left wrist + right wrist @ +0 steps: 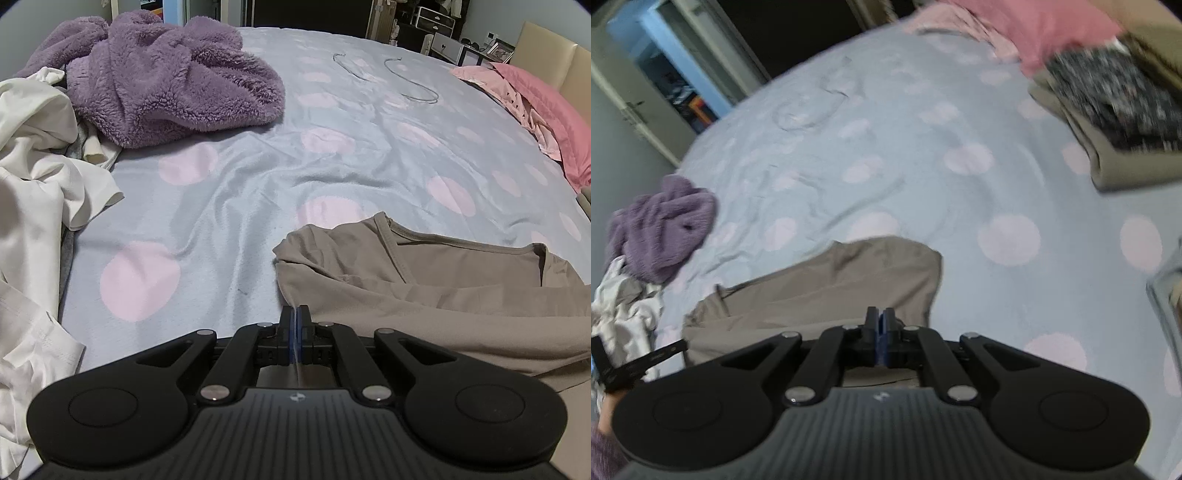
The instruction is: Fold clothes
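A taupe shirt (461, 302) lies on the bed at the lower right of the left wrist view, neckline up and one side folded over. My left gripper (295, 314) is shut on its left edge, and a thin strip of cloth runs between the pads. In the right wrist view the taupe shirt (849, 280) is a folded slab right in front of my right gripper (880, 315). That gripper is shut at the shirt's near edge, with cloth showing under the fingers. The right view is blurred by motion.
A fluffy purple garment (166, 77) and white clothes (33, 177) are heaped at the left. Pink pillows (535, 107) lie at the right, and two wire hangers (410, 81) at the far side. A folded stack with a dark patterned garment (1119, 110) sits upper right. The blue, pink-dotted bedsheet (229, 192) covers the bed.
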Demonstrator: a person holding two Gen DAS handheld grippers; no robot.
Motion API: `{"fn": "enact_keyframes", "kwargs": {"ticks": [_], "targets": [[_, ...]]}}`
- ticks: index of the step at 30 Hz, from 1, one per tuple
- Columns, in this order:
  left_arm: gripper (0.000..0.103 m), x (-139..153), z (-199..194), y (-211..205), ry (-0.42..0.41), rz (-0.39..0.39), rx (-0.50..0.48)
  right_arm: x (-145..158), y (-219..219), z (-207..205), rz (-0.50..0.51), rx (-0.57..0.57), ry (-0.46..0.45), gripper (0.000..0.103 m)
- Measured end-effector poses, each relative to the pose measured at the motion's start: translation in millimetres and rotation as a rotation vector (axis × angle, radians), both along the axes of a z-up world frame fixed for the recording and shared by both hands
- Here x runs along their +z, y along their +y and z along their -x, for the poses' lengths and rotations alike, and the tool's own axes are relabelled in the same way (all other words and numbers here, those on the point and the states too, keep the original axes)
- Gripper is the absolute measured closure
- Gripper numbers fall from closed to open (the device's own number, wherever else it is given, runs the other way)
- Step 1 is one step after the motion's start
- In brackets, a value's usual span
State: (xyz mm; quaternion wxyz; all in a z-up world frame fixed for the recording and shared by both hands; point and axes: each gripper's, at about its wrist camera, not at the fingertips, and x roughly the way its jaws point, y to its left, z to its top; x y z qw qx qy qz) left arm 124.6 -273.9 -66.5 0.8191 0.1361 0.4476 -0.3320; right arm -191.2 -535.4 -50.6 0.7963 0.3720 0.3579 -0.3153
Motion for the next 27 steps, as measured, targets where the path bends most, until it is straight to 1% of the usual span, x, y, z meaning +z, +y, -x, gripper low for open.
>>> {"fn": "enact_keyframes", "kwargs": {"ticks": [4, 8, 10, 12, 15, 17, 19, 22, 24, 25, 26, 27], "targets": [[0.103, 0, 0, -1, -0.006, -0.002, -0.012, -9, -10, -10, 0.003, -0.012, 0.018, 0.101], [0.1, 6, 6, 0, -0.053, 0.009, -0.04, -6, -11, -15, 0.027, -0.001, 0.017, 0.101], [0.095, 14, 15, 1, -0.103, 0.005, -0.084, -6, -11, -16, 0.032, -0.001, 0.023, 0.101], [0.093, 20, 27, 4, -0.139, 0.0, -0.138, -7, -12, -15, 0.029, -0.002, 0.022, 0.101], [0.089, 23, 46, 6, -0.169, -0.033, -0.23, -8, -13, -15, 0.025, -0.002, 0.023, 0.101], [0.082, 16, 54, 7, -0.177, -0.068, -0.261, -8, -13, -16, 0.024, 0.0, 0.024, 0.101], [0.078, 9, 61, 8, -0.185, -0.103, -0.292, -8, -12, -17, 0.026, 0.003, 0.024, 0.101], [0.076, -1, 73, 10, -0.196, -0.155, -0.338, -8, -11, -18, 0.029, 0.009, 0.024, 0.101], [0.076, -8, 80, 11, -0.204, -0.19, -0.369, -9, -10, -18, 0.03, 0.011, 0.026, 0.101], [0.083, -11, 83, 12, -0.207, -0.205, -0.379, -9, -10, -18, 0.03, 0.011, 0.028, 0.101], [0.099, -14, 82, 12, -0.209, -0.21, -0.374, -9, -10, -18, 0.03, 0.011, 0.029, 0.101], [0.099, -14, 81, 14, -0.212, -0.213, -0.362, -9, -9, -18, 0.031, 0.011, 0.03, 0.101]]}}
